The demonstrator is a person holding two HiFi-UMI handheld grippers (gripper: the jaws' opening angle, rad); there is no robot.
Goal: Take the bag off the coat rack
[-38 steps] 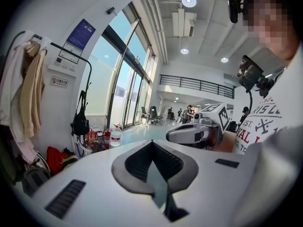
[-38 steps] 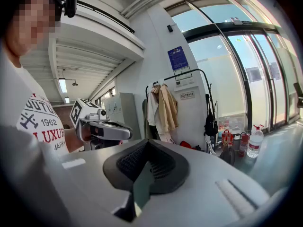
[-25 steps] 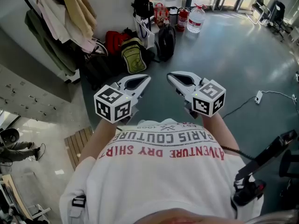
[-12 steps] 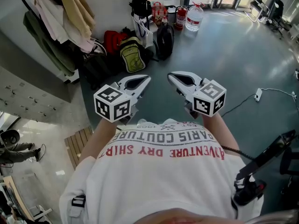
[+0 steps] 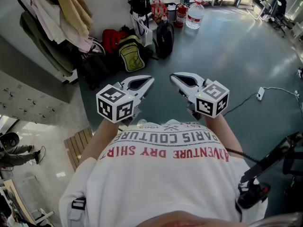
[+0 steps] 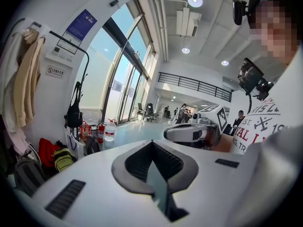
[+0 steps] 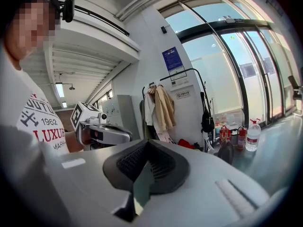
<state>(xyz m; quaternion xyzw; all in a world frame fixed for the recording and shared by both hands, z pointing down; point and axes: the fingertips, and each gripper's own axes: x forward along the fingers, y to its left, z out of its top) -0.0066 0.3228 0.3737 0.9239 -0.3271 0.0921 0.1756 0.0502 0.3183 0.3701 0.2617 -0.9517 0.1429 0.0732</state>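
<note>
From the head view, I see my left gripper (image 5: 150, 79) and my right gripper (image 5: 173, 76) side by side with a gap between them. Both are pinched shut and hold nothing. The black bag (image 5: 138, 1) hangs far ahead by the wall, above a pile of backpacks (image 5: 130, 53). Wide floor (image 5: 236, 51) spreads to the right. In the left gripper view, the jaws are pressed together, and the bag hangs on the coat rack (image 6: 86, 67) near the left edge. In the right gripper view, the jaws are together too, and the bag hangs just right of the coats (image 7: 163, 108).
</note>
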